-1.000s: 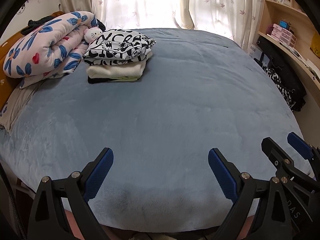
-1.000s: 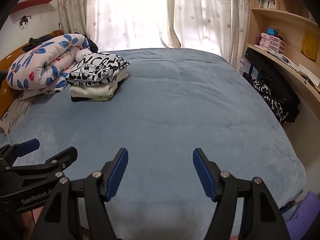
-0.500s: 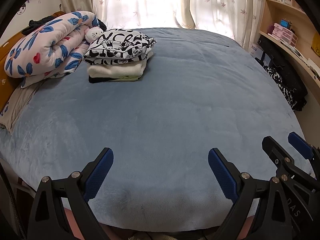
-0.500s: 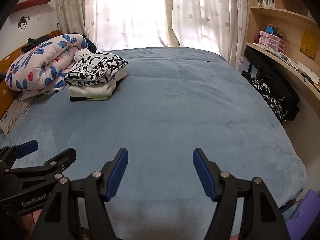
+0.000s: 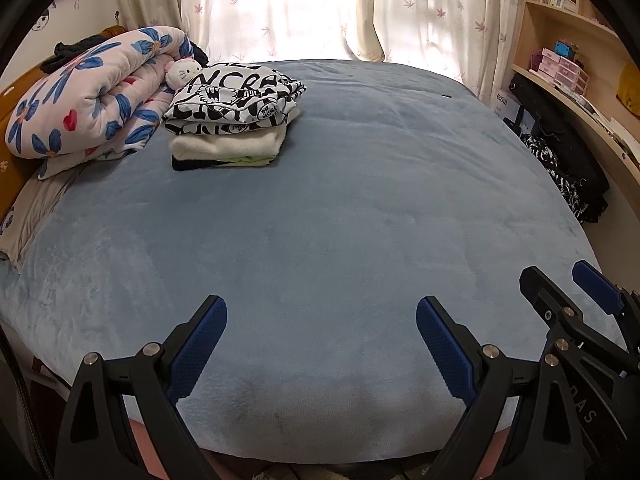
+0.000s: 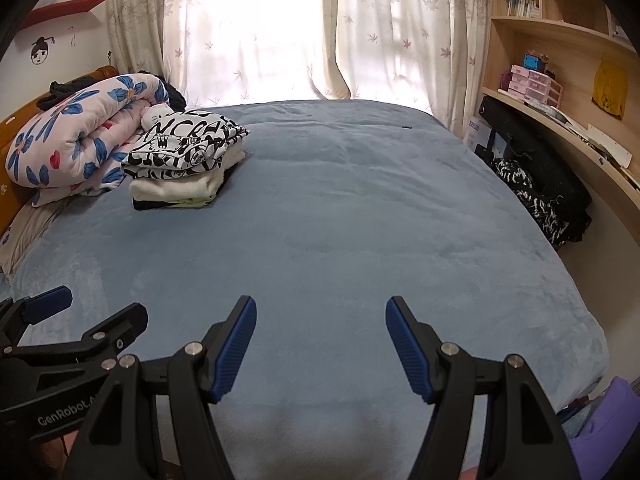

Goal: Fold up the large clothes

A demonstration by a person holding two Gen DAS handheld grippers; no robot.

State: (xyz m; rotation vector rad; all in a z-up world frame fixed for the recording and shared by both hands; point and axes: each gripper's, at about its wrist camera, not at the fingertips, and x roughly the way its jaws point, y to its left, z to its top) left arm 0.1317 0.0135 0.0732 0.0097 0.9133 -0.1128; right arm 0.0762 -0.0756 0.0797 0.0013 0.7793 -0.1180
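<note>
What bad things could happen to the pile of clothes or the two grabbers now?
1. The folded pile is stacked several layers high on the soft bed. Dropping another big garment beside it might tip it, perhaps against the quilt.
2. The left gripper and right gripper, both open and empty, hover side by side near the bed's front edge, so they could bump.
3. Clothes hang by the shelf; reaching there might knock things off.

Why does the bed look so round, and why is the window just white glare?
Left wrist view: the fisheye lens bows the blue bed into a dome, corners black. Right wrist view: backlit curtains blow out white; the bookshelf curves.
</note>
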